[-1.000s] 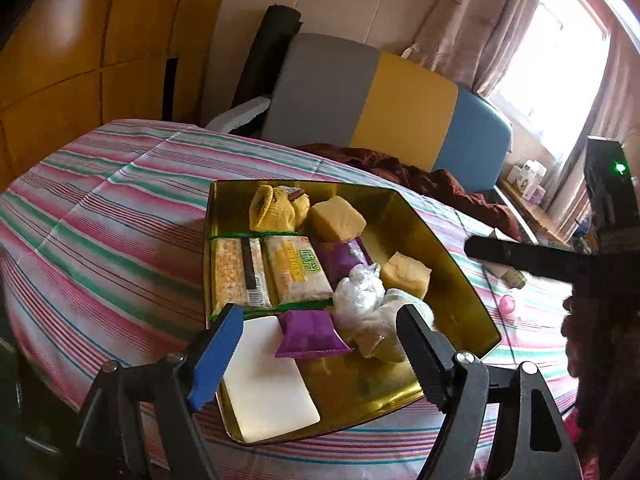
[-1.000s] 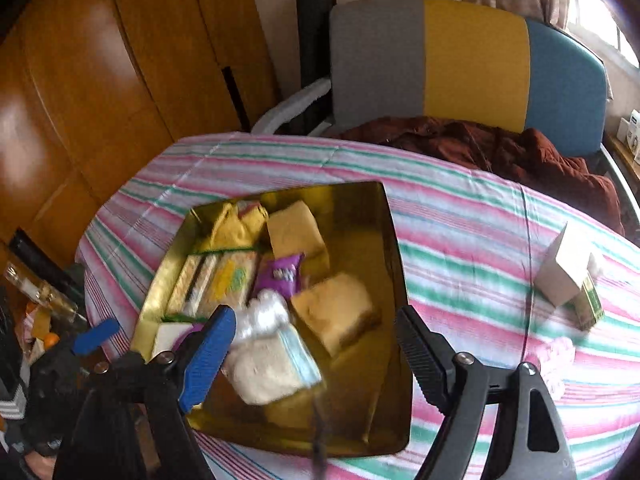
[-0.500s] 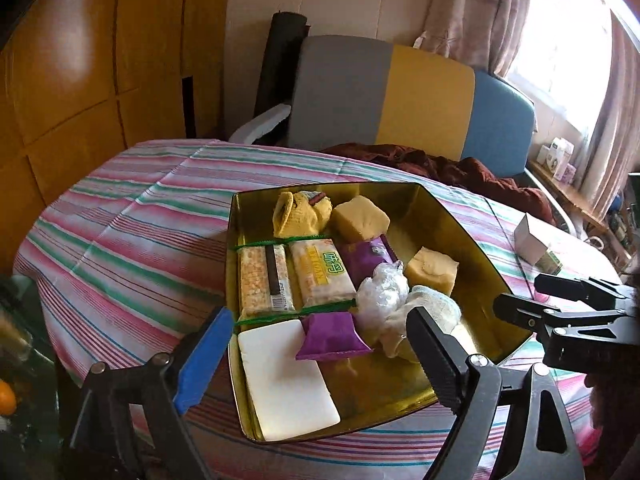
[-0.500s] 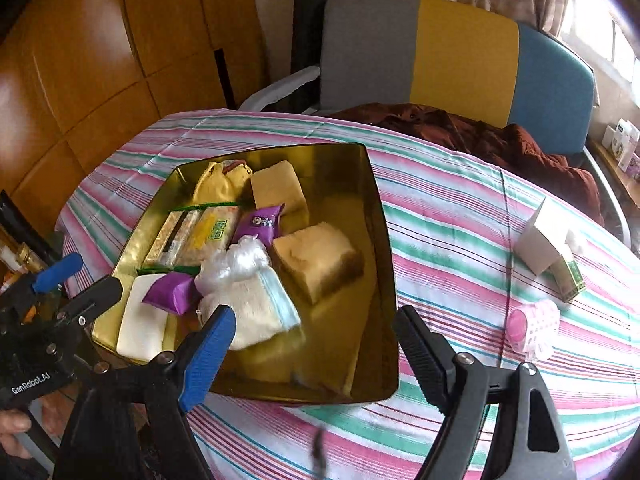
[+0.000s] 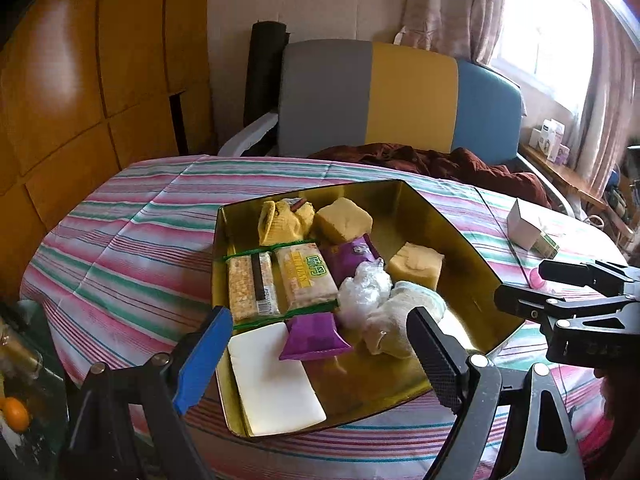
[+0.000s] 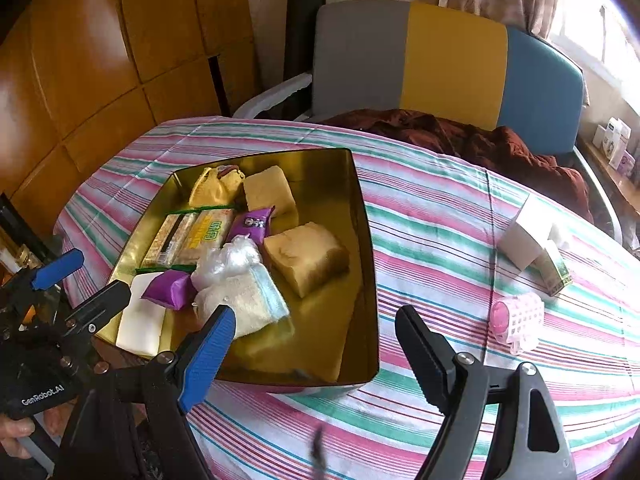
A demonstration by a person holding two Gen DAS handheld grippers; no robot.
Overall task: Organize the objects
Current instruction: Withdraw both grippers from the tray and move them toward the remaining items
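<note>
A gold tin tray (image 5: 456, 236) (image 6: 360, 216) sits on the striped table, holding several items: yellow sponges (image 5: 344, 220), wrapped cracker packs (image 5: 306, 276), purple snack packets (image 5: 314, 336), a white block (image 5: 272, 376), a plastic bag (image 5: 364, 290) and a folded cloth (image 6: 248, 300). My left gripper (image 5: 320, 360) is open and empty, above the tray's near edge. My right gripper (image 6: 312, 348) is open and empty, above the tray's near right corner. A pink hair roller (image 6: 518, 320) and a white box (image 6: 528, 232) lie right of the tray.
The table wears a pink, green and white striped cloth (image 6: 440, 216). A grey, yellow and blue chair (image 5: 400, 100) with a dark red cloth (image 6: 480, 140) stands behind it. A wooden wall (image 5: 80, 80) is at the left. An orange (image 5: 16, 414) lies low left.
Both grippers have pulled back and away from the tray, which now looks smaller. The right gripper has shifted right, bringing the hair roller and white box into view. Both stay open.
</note>
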